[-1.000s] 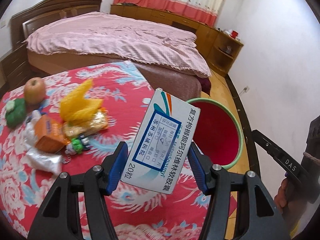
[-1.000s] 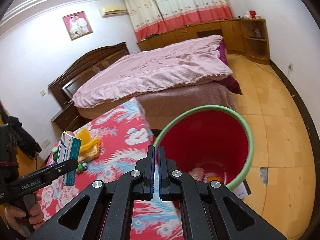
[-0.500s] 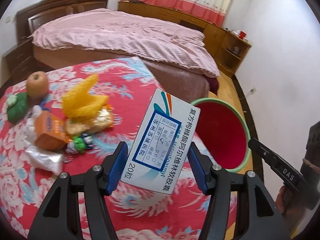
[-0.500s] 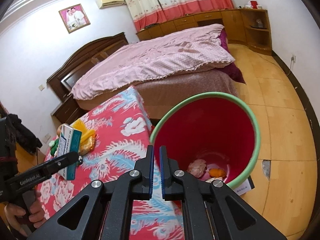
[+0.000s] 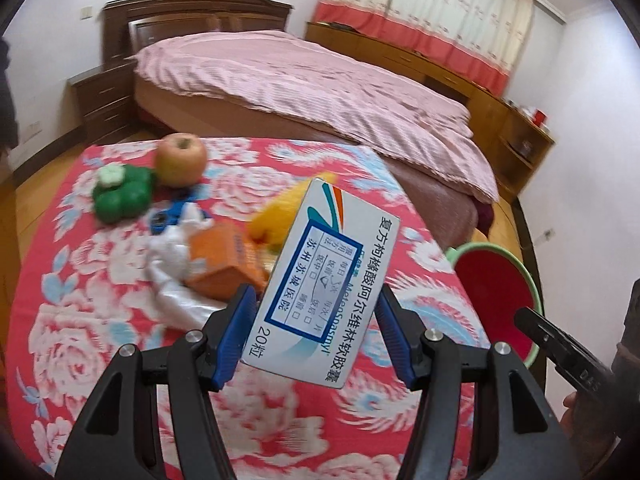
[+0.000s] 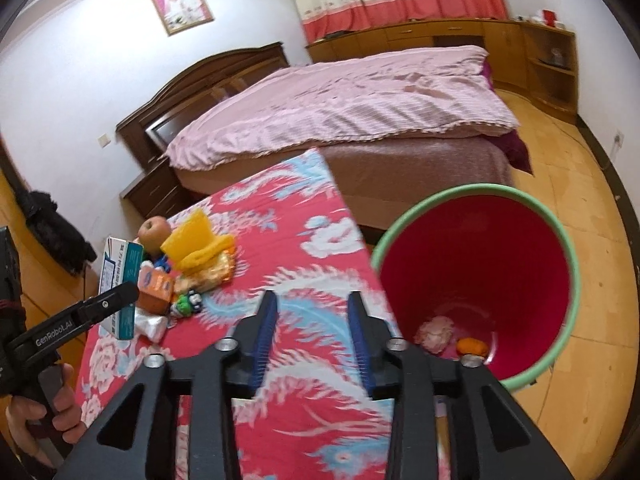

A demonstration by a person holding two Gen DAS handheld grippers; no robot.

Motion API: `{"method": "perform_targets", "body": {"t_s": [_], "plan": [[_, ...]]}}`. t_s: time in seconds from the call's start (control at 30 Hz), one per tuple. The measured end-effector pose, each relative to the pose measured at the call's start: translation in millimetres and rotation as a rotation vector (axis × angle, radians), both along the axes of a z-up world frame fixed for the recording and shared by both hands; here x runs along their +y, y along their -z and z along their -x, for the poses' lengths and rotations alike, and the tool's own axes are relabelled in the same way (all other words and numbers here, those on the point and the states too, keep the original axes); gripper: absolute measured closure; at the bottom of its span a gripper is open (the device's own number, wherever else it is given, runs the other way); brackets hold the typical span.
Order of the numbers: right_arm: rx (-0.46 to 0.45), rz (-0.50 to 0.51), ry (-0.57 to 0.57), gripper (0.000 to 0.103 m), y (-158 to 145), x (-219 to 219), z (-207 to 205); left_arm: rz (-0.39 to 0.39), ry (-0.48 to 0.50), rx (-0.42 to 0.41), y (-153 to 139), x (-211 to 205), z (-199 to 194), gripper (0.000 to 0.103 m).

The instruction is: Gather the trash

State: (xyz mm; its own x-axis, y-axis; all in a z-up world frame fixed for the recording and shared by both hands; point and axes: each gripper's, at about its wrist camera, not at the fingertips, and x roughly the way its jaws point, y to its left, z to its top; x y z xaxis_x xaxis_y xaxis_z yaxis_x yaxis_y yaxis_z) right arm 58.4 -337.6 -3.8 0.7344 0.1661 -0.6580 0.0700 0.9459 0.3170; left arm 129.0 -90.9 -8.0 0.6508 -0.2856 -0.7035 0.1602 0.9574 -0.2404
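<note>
My left gripper is shut on a white and teal medicine box, held tilted above the red floral table. The same box shows at the left of the right wrist view, in the left gripper. My right gripper hangs over the table's edge with its jaws opening and nothing between them. Beside the table stands a red bin with a green rim, also, holding a few scraps. More litter lies on the table: an orange carton, a white plastic wrapper, a yellow foam net.
An apple and a green toy sit at the table's far left. A bed with a pink cover stands behind the table. Wooden cabinets line the far wall. A hand grips the left gripper's handle.
The right gripper's jaws went from shut to parted. Both hands swung left, so the table's litter moved toward the middle of the left wrist view and the bin slid right. The box stays gripped.
</note>
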Motion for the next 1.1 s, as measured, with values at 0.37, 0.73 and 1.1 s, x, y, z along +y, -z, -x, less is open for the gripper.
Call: {"method": "perform_targets", "body": {"t_s": [0.37, 0.73, 1.1], "plan": [[0.030, 0.019, -0.145, 0.052, -1, 69, -54, 0.017, -0.162, -0.010, 6, 62, -8, 0.042], [0.072, -0.007, -0.228, 0.051, 8, 132, -121, 0.051, -0.260, -0.012, 16, 109, -17, 0.042], [0.124, -0.012, -0.207, 0.051, 25, 161, -165, 0.092, -0.311, 0.020, 34, 138, -25, 0.042]]}}
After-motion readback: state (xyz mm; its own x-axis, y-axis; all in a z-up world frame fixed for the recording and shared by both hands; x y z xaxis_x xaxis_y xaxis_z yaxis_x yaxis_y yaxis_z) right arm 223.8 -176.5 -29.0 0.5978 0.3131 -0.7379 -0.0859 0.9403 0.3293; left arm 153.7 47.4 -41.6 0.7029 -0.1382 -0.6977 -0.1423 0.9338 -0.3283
